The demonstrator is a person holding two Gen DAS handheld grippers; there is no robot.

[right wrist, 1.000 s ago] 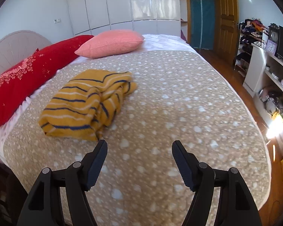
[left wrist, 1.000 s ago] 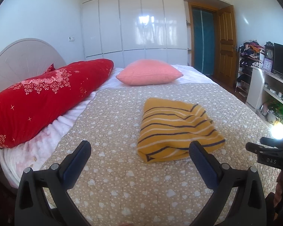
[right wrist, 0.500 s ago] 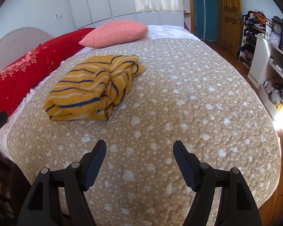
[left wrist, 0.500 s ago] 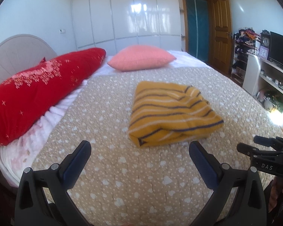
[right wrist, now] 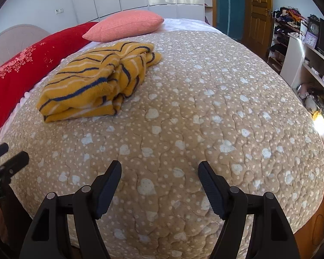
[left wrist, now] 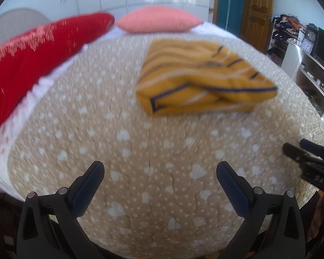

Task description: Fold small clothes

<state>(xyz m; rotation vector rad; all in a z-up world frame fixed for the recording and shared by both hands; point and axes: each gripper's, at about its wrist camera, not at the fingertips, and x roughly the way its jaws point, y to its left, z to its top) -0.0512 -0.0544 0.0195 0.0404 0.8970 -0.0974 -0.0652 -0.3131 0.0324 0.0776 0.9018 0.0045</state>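
Spotted beige bedspread is filling the near ground, and we are holding both grippers — left gripper, right gripper — with jaws wide and empty. Farther up, the striped yellow garment is lying bundled, ahead-right of the left jaws, well ahead-left of the right — left looks nearer.

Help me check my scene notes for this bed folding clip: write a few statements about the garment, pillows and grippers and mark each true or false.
1. The yellow garment with dark blue stripes lies bunched on the beige spotted bedspread. True.
2. The left gripper is shut on the garment. False: it is open, with nothing between its fingers.
3. The pink ribbed pillow lies beyond the garment. True.
4. The right gripper is touching the garment. False: it is open, and over bare bedspread apart from it.
5. The long red bolster pillow lies on top of the garment. False: it lies beside it, along the bed's edge.
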